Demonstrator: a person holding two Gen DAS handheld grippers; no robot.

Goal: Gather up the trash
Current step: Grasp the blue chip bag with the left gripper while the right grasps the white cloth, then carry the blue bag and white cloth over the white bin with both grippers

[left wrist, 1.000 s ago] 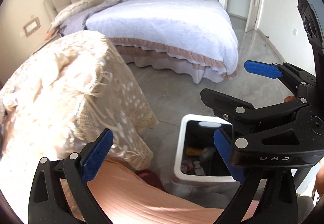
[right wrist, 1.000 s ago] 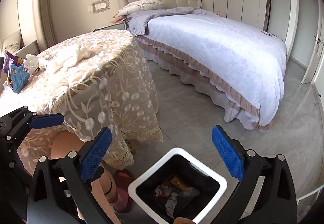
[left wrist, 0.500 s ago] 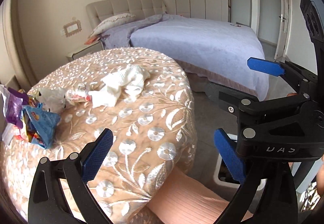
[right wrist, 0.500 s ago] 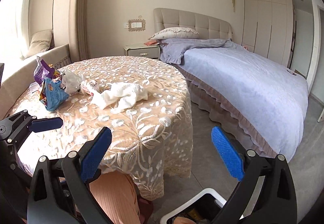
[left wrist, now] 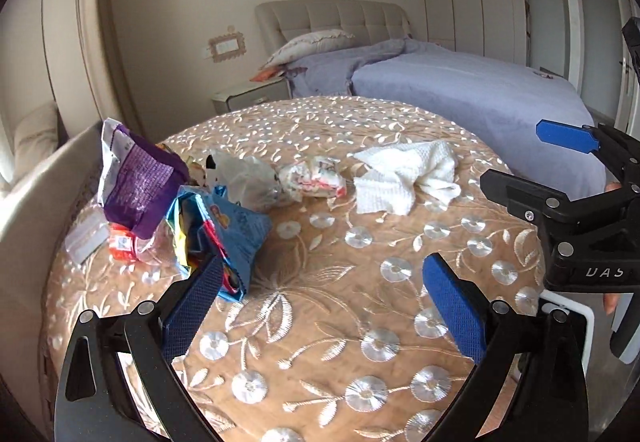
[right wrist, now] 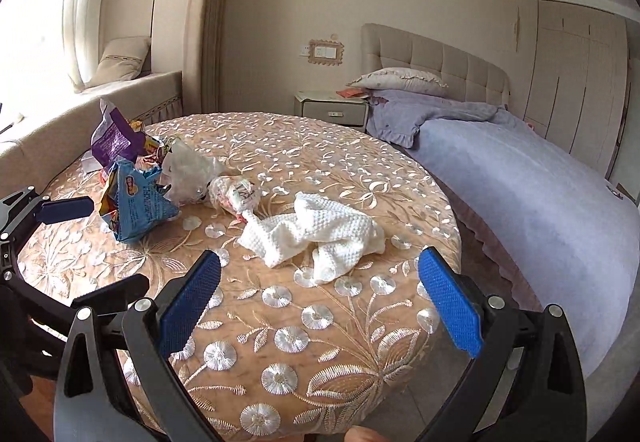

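Observation:
Trash lies on the left part of a round table: a blue snack bag [left wrist: 224,234] [right wrist: 136,202], a purple bag [left wrist: 136,182] [right wrist: 114,138], a clear plastic bag [left wrist: 248,178] [right wrist: 188,170], a crumpled wrapper [left wrist: 314,180] [right wrist: 234,192] and a small orange packet [left wrist: 122,244]. A white cloth [left wrist: 404,174] [right wrist: 316,234] lies to their right. My left gripper [left wrist: 324,302] is open and empty, just in front of the blue bag. My right gripper [right wrist: 320,302] is open and empty, in front of the cloth; it also shows in the left wrist view [left wrist: 560,178].
The table has an embroidered beige cloth [left wrist: 340,322] [right wrist: 300,342]. A white bin's rim [left wrist: 568,316] shows on the floor at the table's right. A bed [right wrist: 540,194] stands to the right, a nightstand [right wrist: 332,108] behind, a window seat [right wrist: 120,94] to the left.
Both grippers have swung up from the bin on the floor to over the table top. They stay open and empty.

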